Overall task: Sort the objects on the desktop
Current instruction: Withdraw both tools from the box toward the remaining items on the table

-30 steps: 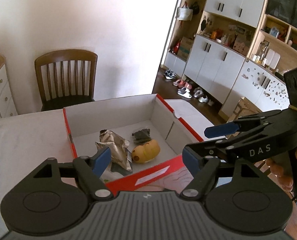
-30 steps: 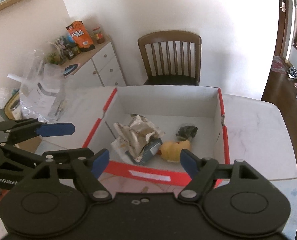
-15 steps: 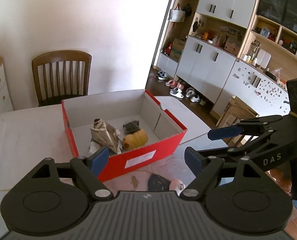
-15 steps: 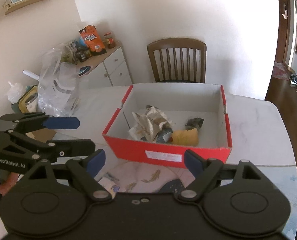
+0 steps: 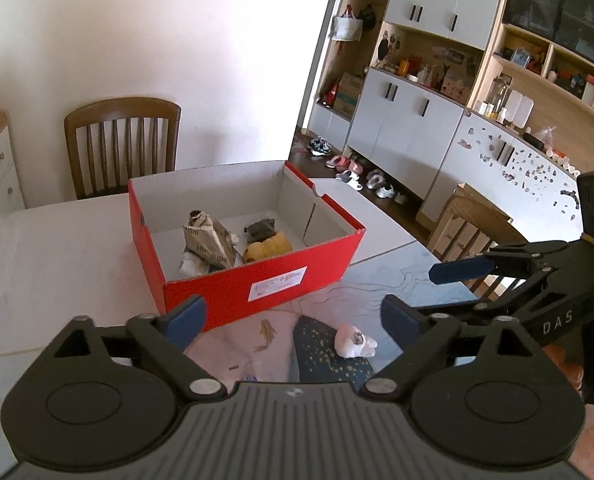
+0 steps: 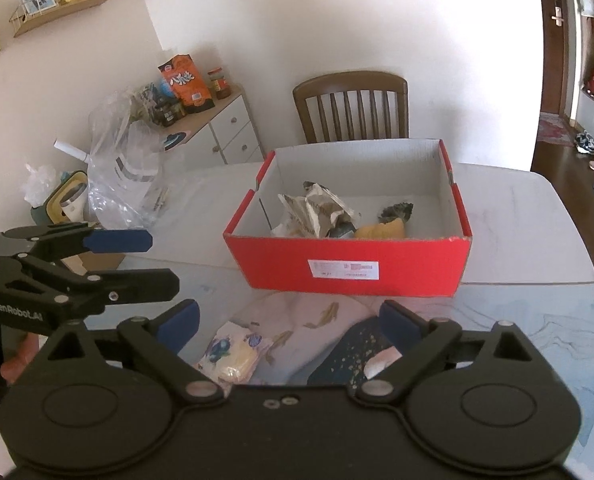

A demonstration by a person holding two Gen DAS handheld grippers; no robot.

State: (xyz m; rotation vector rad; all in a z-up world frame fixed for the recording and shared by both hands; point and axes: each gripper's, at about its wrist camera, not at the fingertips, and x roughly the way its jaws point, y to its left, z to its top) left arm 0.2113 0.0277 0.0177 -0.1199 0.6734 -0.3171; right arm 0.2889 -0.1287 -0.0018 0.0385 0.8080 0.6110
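Hovering with both sets of jaws opening and nothing between them, your left gripper [image 5: 293,314] and right gripper [image 6: 289,320] need a target. Go low for the white lump [image 5: 355,346] on the patterned mat [image 6: 297,320]. Only the right view shows the snack packet [image 6: 233,354]. Beyond sits the red box [image 6: 349,264], part filled.

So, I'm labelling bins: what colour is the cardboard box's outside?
Red outside, white inside: the open cardboard box, clearest in the right wrist view.
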